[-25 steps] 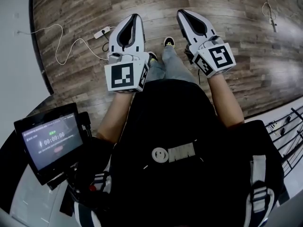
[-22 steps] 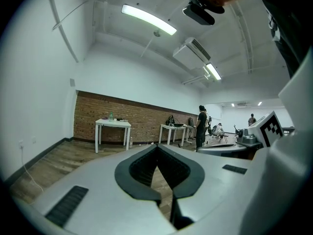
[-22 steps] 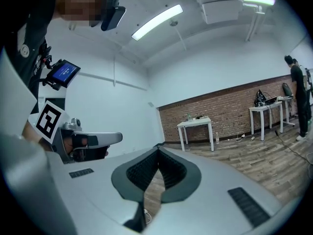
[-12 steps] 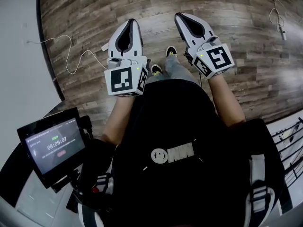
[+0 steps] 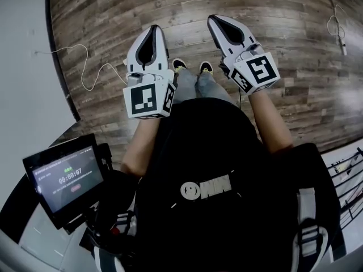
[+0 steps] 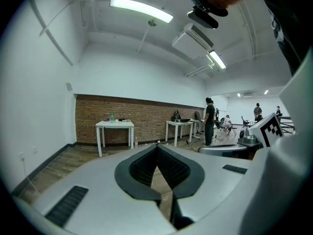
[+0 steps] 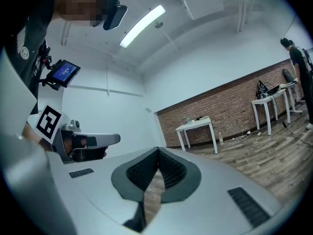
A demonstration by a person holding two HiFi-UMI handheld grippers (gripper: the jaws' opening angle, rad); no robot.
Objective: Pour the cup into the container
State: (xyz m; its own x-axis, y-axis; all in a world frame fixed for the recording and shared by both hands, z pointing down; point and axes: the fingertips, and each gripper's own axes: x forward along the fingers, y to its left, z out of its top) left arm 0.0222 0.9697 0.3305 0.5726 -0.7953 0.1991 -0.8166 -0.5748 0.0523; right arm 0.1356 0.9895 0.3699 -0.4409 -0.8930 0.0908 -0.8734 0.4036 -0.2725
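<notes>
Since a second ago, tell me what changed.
The person walked on across the wood floor: one shoe showed then, both shoes show now, and the white cable slid rightward in the head view. The left hand-held gripper and right hand-held gripper stayed shut, empty, held out ahead.

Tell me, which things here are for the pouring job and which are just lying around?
For the job: white-and-grey left gripper, white-and-grey right gripper, both shut, empty. Nothing to pour from or into shows.
Lying about: thin white cable on wooden floor, white table by brick wall, black tablet screen.
</notes>
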